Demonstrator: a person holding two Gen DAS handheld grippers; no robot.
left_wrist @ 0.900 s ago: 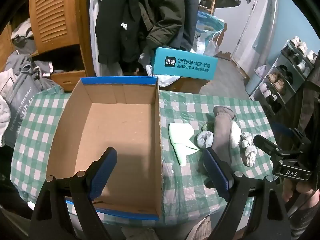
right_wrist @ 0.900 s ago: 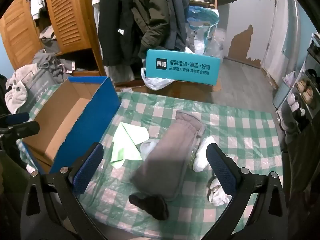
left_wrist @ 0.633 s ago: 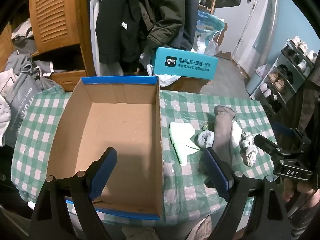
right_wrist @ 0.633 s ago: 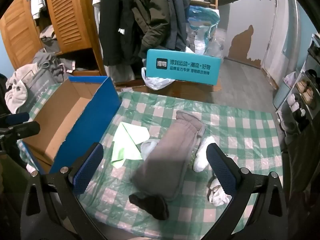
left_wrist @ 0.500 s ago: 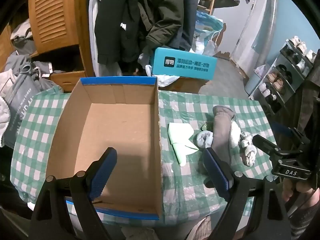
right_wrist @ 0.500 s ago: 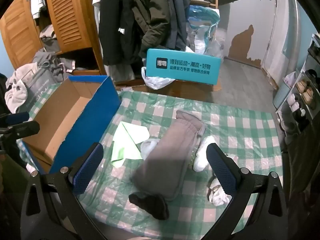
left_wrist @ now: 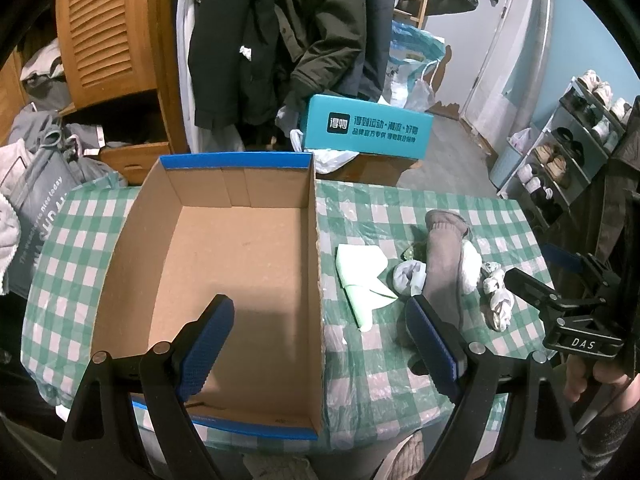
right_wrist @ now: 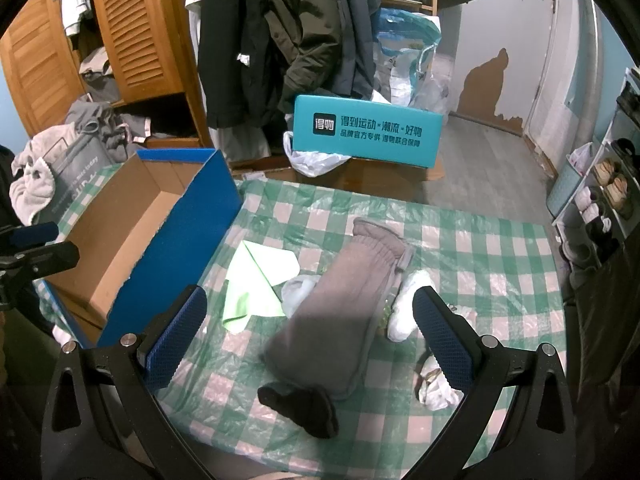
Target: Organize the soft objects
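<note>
My counter, checked green, carries an open cardboard box under my left tool; socks and a green cloth lie beneath my right tool.

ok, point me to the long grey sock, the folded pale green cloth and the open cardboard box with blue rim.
long grey sock [right_wrist: 340, 312]: right wrist view, mid-leg.
folded pale green cloth [right_wrist: 256, 284]: right wrist view, centre of fold.
open cardboard box with blue rim [left_wrist: 240, 264]: left wrist view, bare inner floor.

box open-topped, blue wall flanks socks
</note>
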